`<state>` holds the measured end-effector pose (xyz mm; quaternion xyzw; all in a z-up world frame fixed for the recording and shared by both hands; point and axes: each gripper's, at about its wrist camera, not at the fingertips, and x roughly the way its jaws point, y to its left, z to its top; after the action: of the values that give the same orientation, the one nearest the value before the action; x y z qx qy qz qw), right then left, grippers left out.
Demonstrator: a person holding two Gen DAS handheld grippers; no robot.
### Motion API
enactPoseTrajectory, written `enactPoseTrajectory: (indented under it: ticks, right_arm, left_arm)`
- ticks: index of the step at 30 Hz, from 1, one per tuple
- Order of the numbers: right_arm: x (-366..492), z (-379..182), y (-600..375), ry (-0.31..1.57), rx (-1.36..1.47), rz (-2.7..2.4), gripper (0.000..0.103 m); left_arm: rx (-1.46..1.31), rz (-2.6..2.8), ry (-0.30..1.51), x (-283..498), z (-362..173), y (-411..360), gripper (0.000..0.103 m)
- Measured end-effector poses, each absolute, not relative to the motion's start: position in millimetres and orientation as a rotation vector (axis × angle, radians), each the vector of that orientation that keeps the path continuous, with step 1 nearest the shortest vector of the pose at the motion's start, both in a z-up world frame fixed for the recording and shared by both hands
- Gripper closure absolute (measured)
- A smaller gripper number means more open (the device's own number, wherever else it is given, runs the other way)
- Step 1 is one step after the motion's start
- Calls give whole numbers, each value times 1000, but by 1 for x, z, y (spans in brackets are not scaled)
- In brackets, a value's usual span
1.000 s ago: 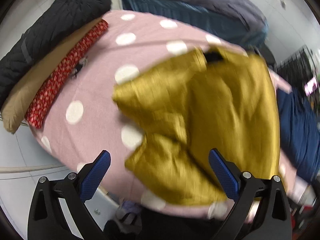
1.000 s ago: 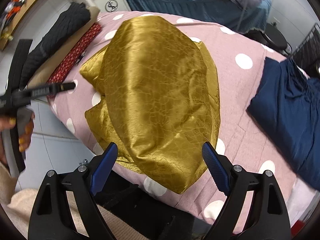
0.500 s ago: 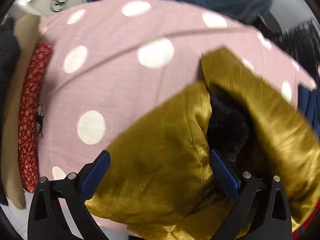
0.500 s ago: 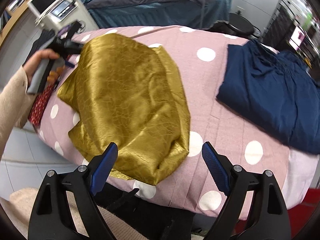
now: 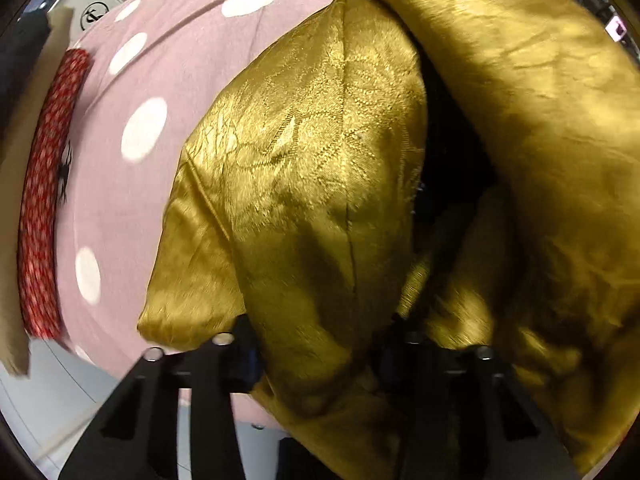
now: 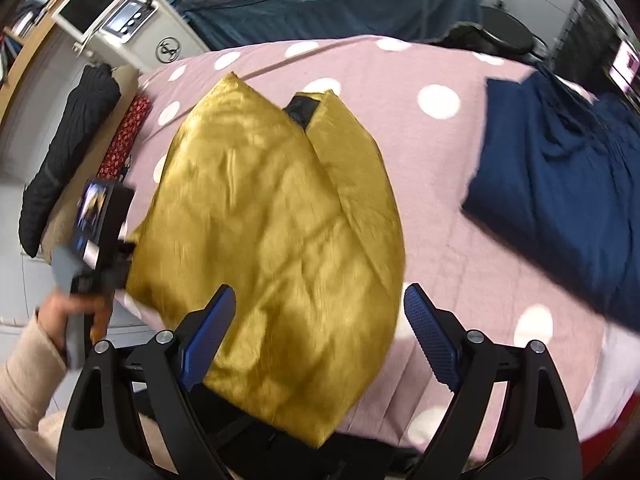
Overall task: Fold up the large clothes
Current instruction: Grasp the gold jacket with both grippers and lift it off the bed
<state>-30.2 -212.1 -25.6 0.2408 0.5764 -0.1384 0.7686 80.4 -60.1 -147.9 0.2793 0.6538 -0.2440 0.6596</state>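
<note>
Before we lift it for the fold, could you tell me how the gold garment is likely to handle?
Probably floppy: the gold garment lies in soft creases. Likely slippery, given its satin sheen. The left gripper is closing on a fold of it, so expect the rest to drape and slide.

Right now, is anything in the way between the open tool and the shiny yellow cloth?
Nothing visible. The right tool hangs open directly over the yellow cloth, with only air between. The left tool is already closing on its near-left edge.
</note>
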Motion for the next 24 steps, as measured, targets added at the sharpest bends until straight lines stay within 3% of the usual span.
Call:
enactPoseTrajectory:
  ticks: [4, 11, 16, 19, 21, 22, 23, 24]
  right_arm:
    - [20, -37, -235, 1235, 587, -203, 18]
    - [121, -33, -227, 1212, 496, -49, 18]
    - [182, -111, -239, 1382, 339, -235, 18]
    - [179, -175, -263, 1524, 447, -311, 18]
    - [165, -197, -266, 1539, 561, -277, 37]
    - [157, -201, -265, 1523, 608, -243, 65]
    - [150, -202, -264, 1510, 632, -222, 80]
    - [142, -197, -262, 1488, 611, -226, 87]
  left_arm:
    - [604, -540, 1449, 50, -134, -42, 78]
    - [615, -519, 1423, 2, -127, -24, 79]
    - [540, -447, 1431, -3, -121, -11, 80]
    - [502, -421, 1426, 3, -115, -5, 80]
    - [483, -407, 1424, 4, -113, -4, 81]
    - [478, -403, 1425, 8, -114, -3, 83]
    - [470, -397, 1426, 12, -116, -2, 84]
    - [455, -390, 1427, 16, -115, -1, 85]
